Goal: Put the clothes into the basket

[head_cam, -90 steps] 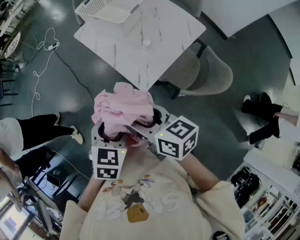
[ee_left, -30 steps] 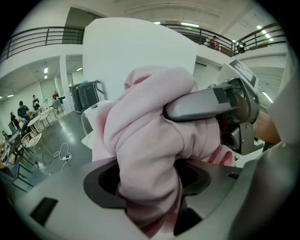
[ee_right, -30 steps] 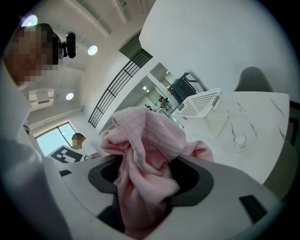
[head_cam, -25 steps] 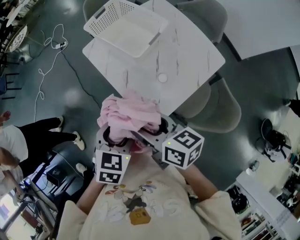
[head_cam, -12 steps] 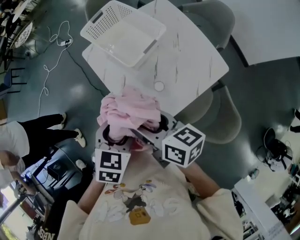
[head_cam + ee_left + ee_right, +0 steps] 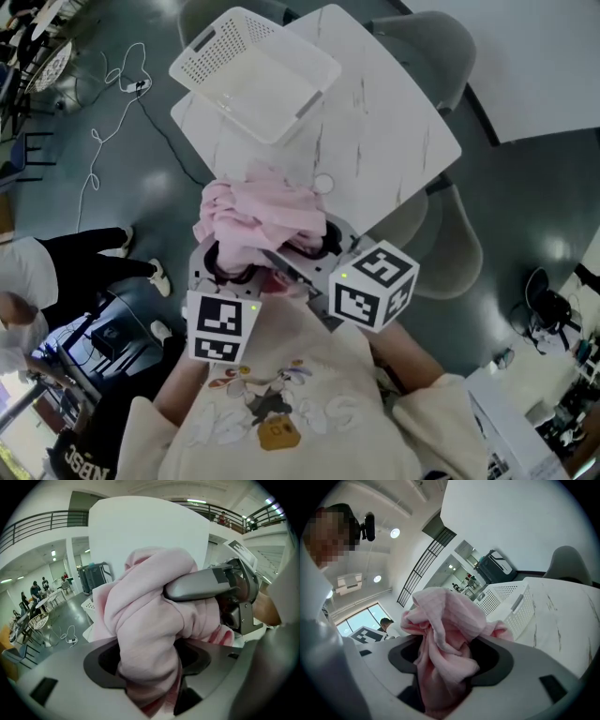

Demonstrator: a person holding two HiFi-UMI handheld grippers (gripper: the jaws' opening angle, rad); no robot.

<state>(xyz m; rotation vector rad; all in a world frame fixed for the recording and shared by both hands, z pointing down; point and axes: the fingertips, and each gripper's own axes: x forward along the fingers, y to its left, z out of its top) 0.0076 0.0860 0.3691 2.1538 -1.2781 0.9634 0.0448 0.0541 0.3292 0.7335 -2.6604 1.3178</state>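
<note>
From the head view, the white table carries the perforated white basket on its far left corner and a small round disc near its near edge. The pink garment is bunched in the air over that near edge, well apart from the basket. It hides the tips of both the left tool and the right tool, so only their marker cubes and bodies show clearly. A grey chair is tucked at the table's right side, a white cable trails over the dark floor to the table's left, and a bystander in dark trousers is cut off by the frame's left edge. In the left gripper view, the jaws are clamped on a thick fold of the garment, which fills the gap between them and blocks most of the table. One arm of the right tool crosses over the cloth from the right, and only a sliver of the basket peeks out to the cloth's left. In the right gripper view, the jaws are likewise clamped on a twisted fold. The basket stands on the table beyond and to the right of the cloth, and the cloth covers the basket's left end.
</note>
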